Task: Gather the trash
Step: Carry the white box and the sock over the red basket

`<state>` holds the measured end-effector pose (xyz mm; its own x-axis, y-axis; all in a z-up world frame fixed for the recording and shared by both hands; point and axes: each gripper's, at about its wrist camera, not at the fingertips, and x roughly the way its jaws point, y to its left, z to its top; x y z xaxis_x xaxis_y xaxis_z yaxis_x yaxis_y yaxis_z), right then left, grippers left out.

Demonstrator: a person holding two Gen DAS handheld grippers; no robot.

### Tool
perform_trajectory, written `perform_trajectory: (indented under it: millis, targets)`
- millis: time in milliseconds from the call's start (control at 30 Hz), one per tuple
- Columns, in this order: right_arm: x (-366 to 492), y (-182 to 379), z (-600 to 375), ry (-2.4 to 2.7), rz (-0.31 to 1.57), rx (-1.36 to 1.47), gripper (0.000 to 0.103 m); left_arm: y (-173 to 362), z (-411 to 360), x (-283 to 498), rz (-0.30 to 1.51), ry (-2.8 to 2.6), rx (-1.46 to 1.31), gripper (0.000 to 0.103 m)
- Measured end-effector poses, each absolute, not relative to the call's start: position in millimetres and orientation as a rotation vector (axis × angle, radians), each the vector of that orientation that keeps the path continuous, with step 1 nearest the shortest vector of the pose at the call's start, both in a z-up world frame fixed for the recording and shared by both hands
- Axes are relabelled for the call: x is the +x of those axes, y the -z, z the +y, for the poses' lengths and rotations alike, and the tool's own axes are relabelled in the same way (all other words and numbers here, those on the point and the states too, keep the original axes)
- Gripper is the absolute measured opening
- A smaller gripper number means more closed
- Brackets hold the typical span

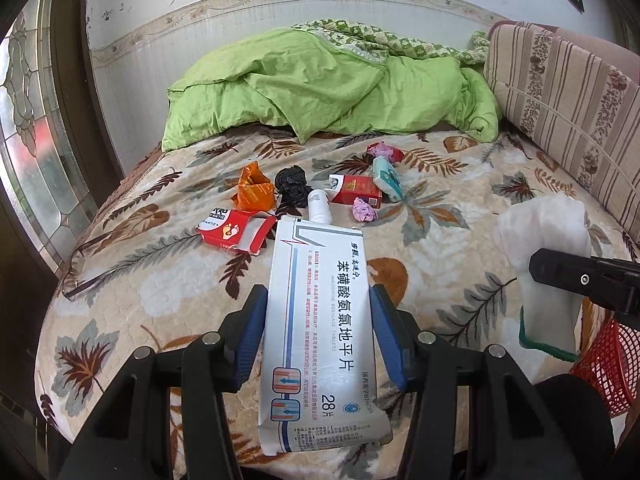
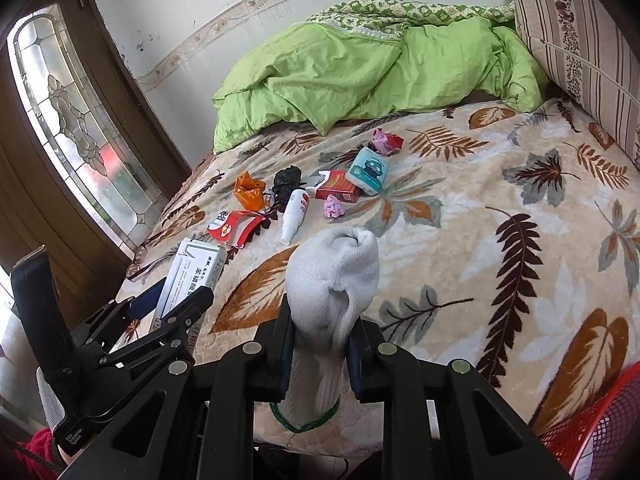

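Observation:
My left gripper (image 1: 318, 312) is shut on a white medicine box (image 1: 320, 332) with blue stripes, held above the bed's near edge; the box also shows in the right wrist view (image 2: 192, 276). My right gripper (image 2: 320, 328) is shut on a white sock (image 2: 336, 280) with a green cuff, which also shows in the left wrist view (image 1: 548, 264). Trash lies mid-bed: an orange wrapper (image 1: 254, 190), a black crumpled bag (image 1: 292, 182), a white bottle (image 1: 319, 206), a red cigarette pack (image 1: 356, 190), a red torn packet (image 1: 234, 232), a pink paper ball (image 1: 364, 210), a tissue pack (image 1: 386, 176).
A red mesh basket (image 2: 600, 428) sits at the bed's near right corner. A green quilt (image 1: 332, 84) is heaped at the far end. A striped cushion (image 1: 568, 100) lines the right side. Glasses (image 1: 84, 268) lie at the left edge. A glass door (image 2: 76, 132) stands left.

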<state>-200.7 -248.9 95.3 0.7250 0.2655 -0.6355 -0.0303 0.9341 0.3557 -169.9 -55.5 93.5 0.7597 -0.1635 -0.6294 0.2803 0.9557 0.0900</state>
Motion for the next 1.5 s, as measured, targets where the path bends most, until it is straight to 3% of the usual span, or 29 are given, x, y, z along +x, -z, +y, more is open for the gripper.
perform_trajectory:
  millis: [1000,1500]
  targets:
    - [-205,-97,-257,-0.152,0.751,0.369,0.023,-93,-48,-176,0.701,0.319,0.139,0.051]
    - [-254,-102,-329,-0.028,0.728,0.483,0.023,-115,-120,-199,0.693,0.564,0.194,0.051]
